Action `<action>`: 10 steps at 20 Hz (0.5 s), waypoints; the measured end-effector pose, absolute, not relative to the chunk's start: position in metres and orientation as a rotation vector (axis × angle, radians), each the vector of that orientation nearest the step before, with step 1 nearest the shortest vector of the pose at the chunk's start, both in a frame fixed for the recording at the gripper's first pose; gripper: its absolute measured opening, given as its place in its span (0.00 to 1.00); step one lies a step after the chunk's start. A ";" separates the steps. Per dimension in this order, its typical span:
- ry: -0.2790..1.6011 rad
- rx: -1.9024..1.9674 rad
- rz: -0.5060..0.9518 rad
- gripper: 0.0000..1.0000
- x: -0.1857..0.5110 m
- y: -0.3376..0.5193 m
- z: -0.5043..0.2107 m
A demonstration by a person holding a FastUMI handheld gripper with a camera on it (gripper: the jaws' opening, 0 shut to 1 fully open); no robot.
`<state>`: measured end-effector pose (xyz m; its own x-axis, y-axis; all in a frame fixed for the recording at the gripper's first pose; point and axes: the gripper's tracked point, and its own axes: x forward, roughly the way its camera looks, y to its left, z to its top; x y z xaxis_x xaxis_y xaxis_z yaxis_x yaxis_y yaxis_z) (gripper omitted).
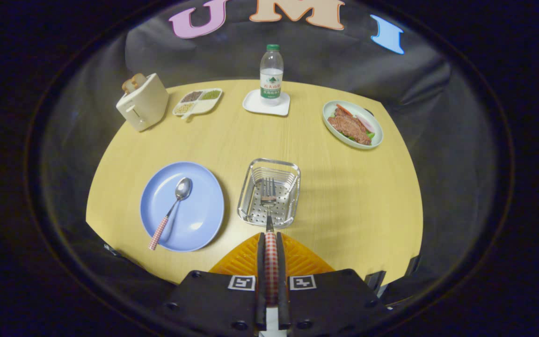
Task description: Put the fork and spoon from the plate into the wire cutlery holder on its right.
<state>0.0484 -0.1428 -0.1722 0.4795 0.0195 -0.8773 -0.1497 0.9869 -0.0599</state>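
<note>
The gripper (272, 252) hangs above the near edge of a round wooden counter (344, 196), its jaws clenched on the checked handle of a fork (268, 201), one finger pressing each side. The fork points straight ahead, its tines reaching over the wire cutlery holder (269, 193), a square metal basket with a perforated floor that stands just beyond the fingertips; whether the tines touch the basket cannot be told. Just to the left of the holder sits a blue plate (199, 220), and on it lies the spoon (172, 209), bowl toward the far side, its checked handle slanting back over the plate's near rim. Farther across the counter stand a cream toaster (143, 104) with bread in its slot, a divided dish (198, 101) of grains beside it, a water bottle (271, 75) upright on a white square coaster (265, 105), and, to the right, a pale green plate of meat and vegetables (353, 124).
</note>
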 end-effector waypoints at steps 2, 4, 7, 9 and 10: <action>1.133 -0.160 0.126 0.12 0.054 -0.140 -0.176; 1.206 -0.175 0.141 0.13 0.057 -0.139 -0.181; 1.283 -0.167 0.131 0.12 0.066 -0.138 -0.188; 1.300 -0.171 0.135 0.13 0.072 -0.137 -0.192; 1.306 -0.171 0.134 0.14 0.073 -0.136 -0.191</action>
<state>0.0725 -0.1360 -0.1906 0.2566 0.0018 -0.9665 -0.1948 0.9796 -0.0499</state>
